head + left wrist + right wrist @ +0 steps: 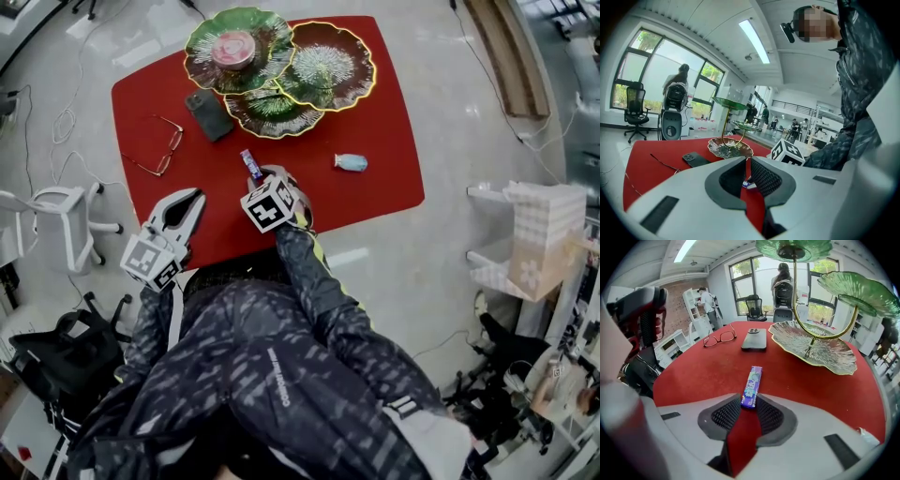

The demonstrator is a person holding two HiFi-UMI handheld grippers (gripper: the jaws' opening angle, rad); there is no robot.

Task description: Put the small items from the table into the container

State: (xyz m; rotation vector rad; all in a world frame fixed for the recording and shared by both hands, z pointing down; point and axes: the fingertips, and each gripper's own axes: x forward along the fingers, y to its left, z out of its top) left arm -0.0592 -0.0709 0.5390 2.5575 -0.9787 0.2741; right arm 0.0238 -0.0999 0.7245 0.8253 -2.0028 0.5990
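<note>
Now the right claw (pixel 749 398) pinches the gum (pixel 753 380) by its near end, flat on the table (pixel 703 376) near the dish (pixel 815 350), apparently to lift it; the left claw (pixel 747 159) waits closed, empty.

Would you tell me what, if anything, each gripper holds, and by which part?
The right gripper grips the purple candy pack by its near short end, the rest lying on the red table. The left gripper holds nothing.

The purple candy stick (pixel 751 387) bears print (too small to read).
</note>
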